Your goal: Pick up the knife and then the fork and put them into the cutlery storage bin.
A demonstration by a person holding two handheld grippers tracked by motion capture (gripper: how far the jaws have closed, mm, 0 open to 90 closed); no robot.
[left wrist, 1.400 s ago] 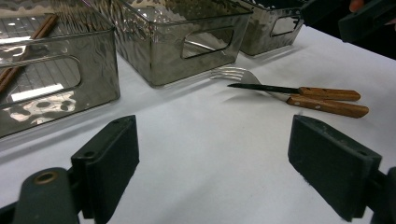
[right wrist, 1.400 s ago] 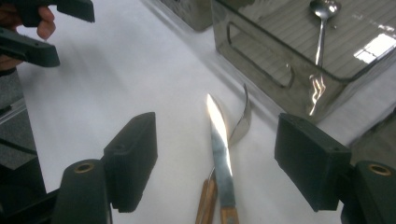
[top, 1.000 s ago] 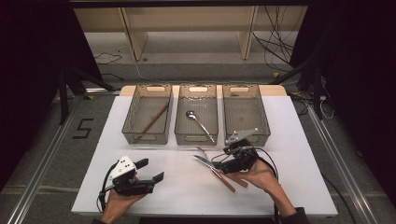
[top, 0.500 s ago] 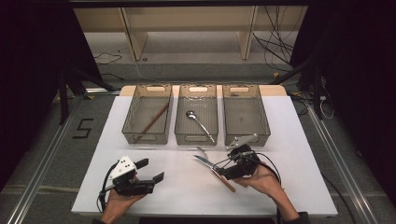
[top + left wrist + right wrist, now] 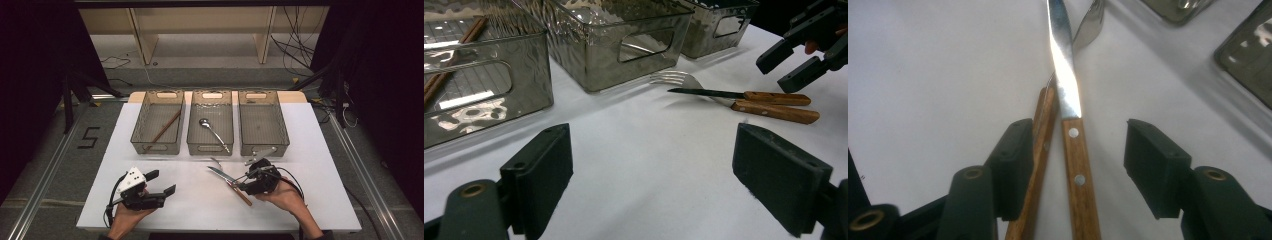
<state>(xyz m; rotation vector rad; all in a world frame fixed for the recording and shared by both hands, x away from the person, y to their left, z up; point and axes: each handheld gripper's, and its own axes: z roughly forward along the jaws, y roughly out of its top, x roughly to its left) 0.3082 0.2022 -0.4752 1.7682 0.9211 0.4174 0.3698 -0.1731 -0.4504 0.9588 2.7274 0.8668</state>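
I have the right gripper (image 5: 1073, 165) down over the two wooden handles lying side by side on the white surface (image 5: 190, 200), its jaws apart and straddling them. They have just been closing in, and both handles are between them, though the pads are not yet clamped. The knife (image 5: 1070, 135) sits straight ahead between the jaws, its riveted handle in the middle of the gap and its blade running away from me. The fork (image 5: 1040, 150) lies just beside it on my left, its handle against the left pad and its tines (image 5: 1090, 22) showing beyond the blade. I suspect the two handles touch, but from here I cannot be sure, so a plain squeeze risks taking both. Ahead and to the right of this gripper stand the three clear bins; the right-hand bin (image 5: 263, 125) looks empty, the middle bin (image 5: 212, 125) holds a spoon (image 5: 212, 131) and the far bin (image 5: 157, 125) a pair of brown chopsticks (image 5: 162, 131), so I judge the cutlery is being sorted one kind to a bin. My left gripper (image 5: 157, 184) rests wide open on the surface with nothing between its jaws, parked well clear so it does not crowd the pick.
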